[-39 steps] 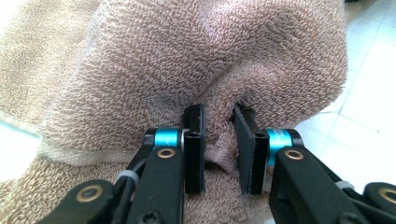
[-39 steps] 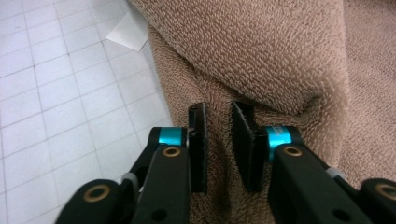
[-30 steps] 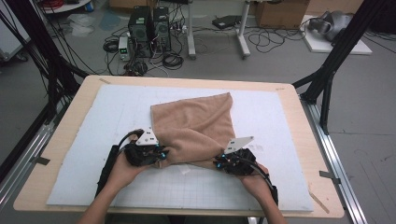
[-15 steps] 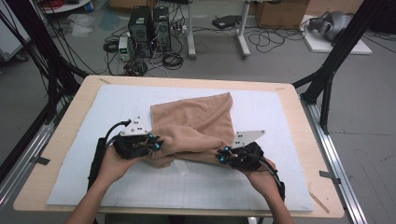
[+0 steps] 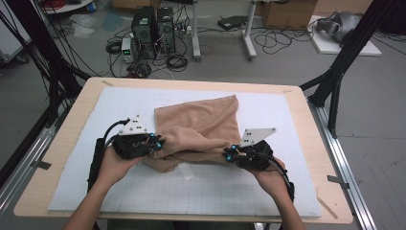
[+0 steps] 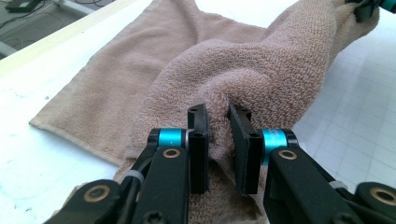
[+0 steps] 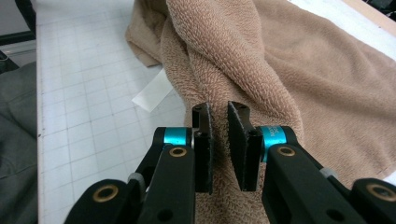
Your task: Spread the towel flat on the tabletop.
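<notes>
Left gripper (image 5: 155,143) fingers (image 6: 198,140) pinch towel (image 5: 201,124) near-left fold; right gripper (image 5: 229,155) fingers (image 7: 240,144) clamp near-right fold.

- You see the table (image 5: 306,120) from above its near edge, looking forward and down, well back.
- Your left claw (image 6: 218,140) camera looks along its jaws, very close to the towel (image 6: 261,70).
- Your right claw (image 7: 219,140) camera does likewise; all three views share that towel.
</notes>
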The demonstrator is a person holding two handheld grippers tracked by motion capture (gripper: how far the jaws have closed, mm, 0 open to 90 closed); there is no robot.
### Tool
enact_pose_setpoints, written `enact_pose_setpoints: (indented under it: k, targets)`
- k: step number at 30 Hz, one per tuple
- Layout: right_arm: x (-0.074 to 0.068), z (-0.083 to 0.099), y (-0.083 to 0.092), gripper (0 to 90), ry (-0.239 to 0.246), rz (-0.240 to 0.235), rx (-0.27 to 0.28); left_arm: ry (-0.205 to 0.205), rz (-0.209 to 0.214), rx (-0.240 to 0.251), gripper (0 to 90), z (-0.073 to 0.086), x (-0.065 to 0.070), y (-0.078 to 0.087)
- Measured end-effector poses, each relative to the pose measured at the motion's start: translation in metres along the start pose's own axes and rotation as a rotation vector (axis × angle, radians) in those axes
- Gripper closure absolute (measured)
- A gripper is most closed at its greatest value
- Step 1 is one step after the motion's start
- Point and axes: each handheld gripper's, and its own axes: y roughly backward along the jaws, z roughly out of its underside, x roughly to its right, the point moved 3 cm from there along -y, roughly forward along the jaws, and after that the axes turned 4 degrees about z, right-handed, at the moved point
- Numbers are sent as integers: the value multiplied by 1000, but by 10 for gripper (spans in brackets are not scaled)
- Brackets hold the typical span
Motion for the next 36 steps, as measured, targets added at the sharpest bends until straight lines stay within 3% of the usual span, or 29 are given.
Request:
enact_pose_setpoints:
  k: [4,8,14,17,22,26,27,30,32,36]
  targets:
    - [11,-6,-4,807,-11,8,-10,33,-10,-2,782,-3,-15,-7]
    - [31,-15,-11,806,-34,21,-9,91,-17,-3,780,-9,-40,-20]
    - [66,-21,-35,806,-111,41,-36,170,-67,-48,778,-8,-75,-48]
    - [79,-15,-53,805,-141,58,-70,185,-92,-105,777,0,-86,-63]
    - [90,-4,-81,800,-176,77,-135,228,-108,-149,760,11,-93,-80]
    - [93,-1,-88,762,-195,80,-149,191,-118,-147,697,7,-91,-73]
    - [92,-2,-85,744,-190,80,-141,197,-115,-138,681,6,-91,-70]
    - [89,-7,-74,684,-188,83,-97,215,-106,-100,630,3,-91,-55]
    - [86,-11,-63,651,-201,87,-64,201,-111,-82,607,1,-90,-44]
    - [78,-18,-43,630,-182,92,-18,188,-105,-43,570,0,-84,-24]
